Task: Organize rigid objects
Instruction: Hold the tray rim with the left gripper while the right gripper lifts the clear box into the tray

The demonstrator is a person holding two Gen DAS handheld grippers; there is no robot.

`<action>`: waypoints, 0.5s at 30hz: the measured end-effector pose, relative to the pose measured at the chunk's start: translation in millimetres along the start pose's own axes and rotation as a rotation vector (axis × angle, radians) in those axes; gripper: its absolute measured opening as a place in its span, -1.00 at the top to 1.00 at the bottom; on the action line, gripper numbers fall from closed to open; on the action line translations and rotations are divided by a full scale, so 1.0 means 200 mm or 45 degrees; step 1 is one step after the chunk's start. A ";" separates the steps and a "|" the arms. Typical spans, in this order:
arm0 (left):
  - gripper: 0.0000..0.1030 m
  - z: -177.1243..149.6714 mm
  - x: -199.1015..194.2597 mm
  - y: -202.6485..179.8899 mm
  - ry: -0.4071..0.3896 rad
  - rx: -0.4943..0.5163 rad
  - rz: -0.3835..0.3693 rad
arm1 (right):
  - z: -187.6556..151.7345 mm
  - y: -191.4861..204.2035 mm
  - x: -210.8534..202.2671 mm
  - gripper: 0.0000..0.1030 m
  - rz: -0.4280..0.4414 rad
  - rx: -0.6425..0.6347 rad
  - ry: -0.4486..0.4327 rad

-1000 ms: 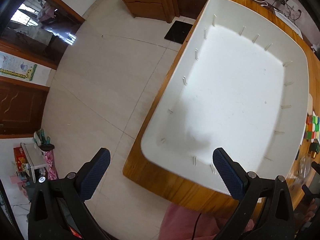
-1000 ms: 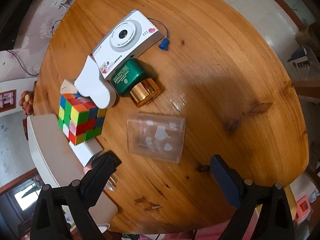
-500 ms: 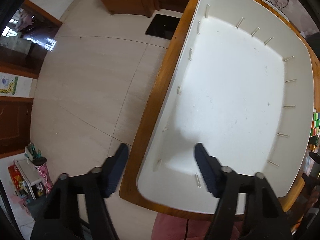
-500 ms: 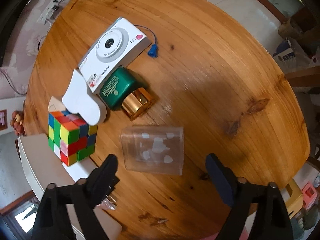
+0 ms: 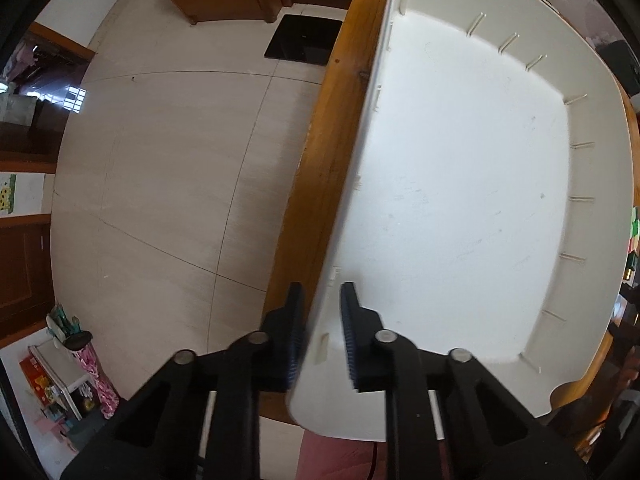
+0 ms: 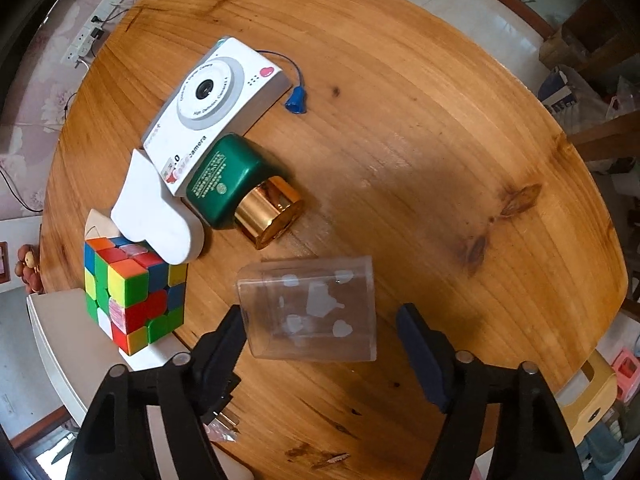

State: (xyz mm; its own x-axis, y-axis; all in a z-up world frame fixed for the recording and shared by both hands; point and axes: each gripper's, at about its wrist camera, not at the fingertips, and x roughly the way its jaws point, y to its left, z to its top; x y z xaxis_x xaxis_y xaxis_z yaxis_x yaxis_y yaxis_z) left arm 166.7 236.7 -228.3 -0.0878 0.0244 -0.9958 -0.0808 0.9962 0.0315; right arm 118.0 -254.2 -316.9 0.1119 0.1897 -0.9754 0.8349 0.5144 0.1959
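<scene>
the left gripper (image 5: 322,332) is closing on the near wall of the large white plastic tray (image 5: 460,200), one pad each side. the right gripper (image 6: 324,348), half wide, is closing around the clear plastic cylinder (image 6: 312,308), pads not yet pressing; a multicoloured puzzle cube (image 6: 134,296) sits at nine o'clock

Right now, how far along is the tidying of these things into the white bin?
Nothing looks done: the white bin shows nothing inside. In hand: the left tongs are closing on its near wall, and the right tongs are closing around the clear plastic box. Left on the table: the toy camera, green bottle, white heart box and puzzle cube.
</scene>
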 end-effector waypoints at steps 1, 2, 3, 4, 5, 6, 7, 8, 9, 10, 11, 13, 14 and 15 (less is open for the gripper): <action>0.76 0.00 0.00 0.01 0.003 0.008 -0.002 | 0.00 0.01 0.00 -0.28 0.004 -0.013 -0.013; 0.78 0.00 0.00 0.01 0.006 0.019 -0.009 | -0.02 0.02 -0.01 -0.27 -0.008 -0.026 -0.023; 0.78 0.01 0.01 0.01 0.009 0.027 -0.016 | -0.02 0.03 -0.01 -0.27 -0.023 -0.038 -0.036; 0.79 0.00 0.01 0.02 0.007 0.038 -0.023 | -0.03 0.04 -0.01 -0.26 -0.031 -0.045 -0.044; 0.80 0.00 0.01 0.02 0.005 0.047 -0.028 | -0.03 0.05 -0.01 -0.26 -0.034 -0.048 -0.050; 0.80 0.01 0.01 0.02 0.004 0.054 -0.036 | -0.04 0.05 0.00 -0.26 -0.031 -0.045 -0.053; 0.81 0.01 0.01 0.03 0.007 0.064 -0.043 | -0.04 0.04 0.00 -0.24 -0.028 -0.040 -0.054; 0.82 0.02 0.02 0.03 0.006 0.072 -0.050 | -0.05 0.04 0.00 -0.23 -0.027 -0.038 -0.061; 0.82 0.02 0.02 0.03 0.004 0.076 -0.056 | -0.06 0.04 -0.01 -0.19 -0.027 -0.043 -0.073; 0.83 0.02 0.02 0.03 0.004 0.077 -0.068 | -0.07 0.05 -0.01 -0.19 -0.032 -0.050 -0.079; 0.83 0.01 0.02 0.04 0.007 0.074 -0.079 | -0.08 0.03 -0.02 -0.19 -0.029 -0.050 -0.082; 0.85 0.01 0.03 0.05 0.009 0.077 -0.100 | -0.11 0.02 -0.05 -0.19 -0.021 -0.048 -0.088; 0.85 0.01 0.02 0.06 0.003 0.087 -0.104 | -0.13 0.02 -0.06 -0.19 -0.017 -0.046 -0.091; 0.86 0.01 0.02 0.05 0.000 0.096 -0.105 | -0.14 0.02 -0.07 -0.19 -0.013 -0.044 -0.093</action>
State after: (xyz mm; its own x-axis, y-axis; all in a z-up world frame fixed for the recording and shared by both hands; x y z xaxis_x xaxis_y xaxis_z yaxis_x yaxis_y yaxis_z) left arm 167.0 247.5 -232.9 -0.0838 -0.0582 -0.9948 -0.0128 0.9983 -0.0573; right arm 105.5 -231.1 -299.4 0.1434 0.1236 -0.9819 0.8173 0.5447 0.1880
